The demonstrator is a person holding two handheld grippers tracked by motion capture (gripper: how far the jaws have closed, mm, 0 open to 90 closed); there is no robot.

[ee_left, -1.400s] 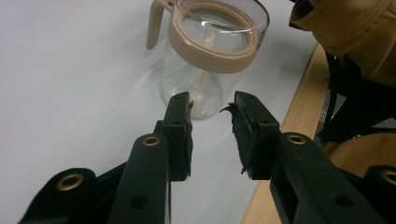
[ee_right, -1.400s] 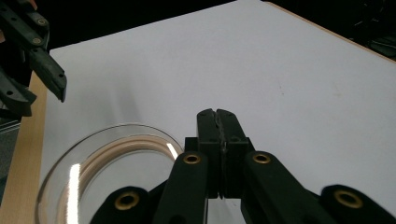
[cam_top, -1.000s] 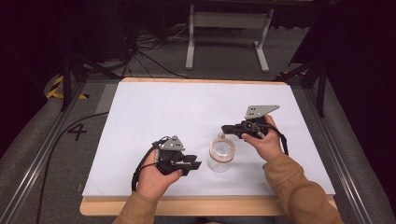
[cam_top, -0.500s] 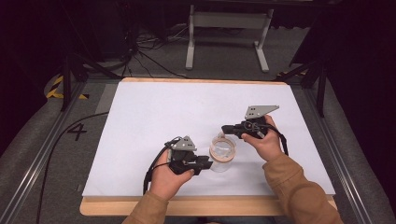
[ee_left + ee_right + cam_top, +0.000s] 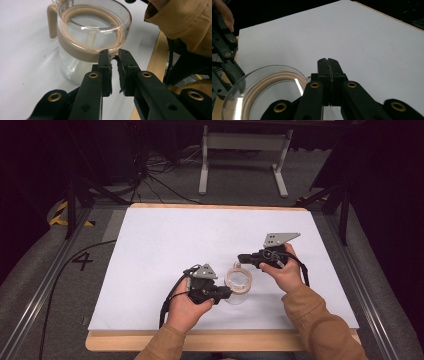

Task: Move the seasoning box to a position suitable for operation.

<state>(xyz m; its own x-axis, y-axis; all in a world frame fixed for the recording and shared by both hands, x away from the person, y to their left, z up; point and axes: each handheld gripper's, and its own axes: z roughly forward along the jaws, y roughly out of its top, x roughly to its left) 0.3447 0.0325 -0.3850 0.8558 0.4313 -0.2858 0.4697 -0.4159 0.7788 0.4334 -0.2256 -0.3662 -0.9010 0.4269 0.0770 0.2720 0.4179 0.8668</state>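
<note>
A clear glass jug (image 5: pixel 238 281) stands near the front of the white bench (image 5: pixel 160 240). The left gripper (image 5: pixel 114 65), fingers narrow, touches its rim. The right gripper (image 5: pixel 328 75), pressed closed, hovers beside it. Next, I think, the left must pinch the rim.

Both forearms enter from the bottom of the high view. The left gripper (image 5: pixel 226 292), low and centre, points right, its jaws a narrow slit apart. The right gripper (image 5: pixel 242 258), right of centre, points left with its jaws pressed together.
</note>
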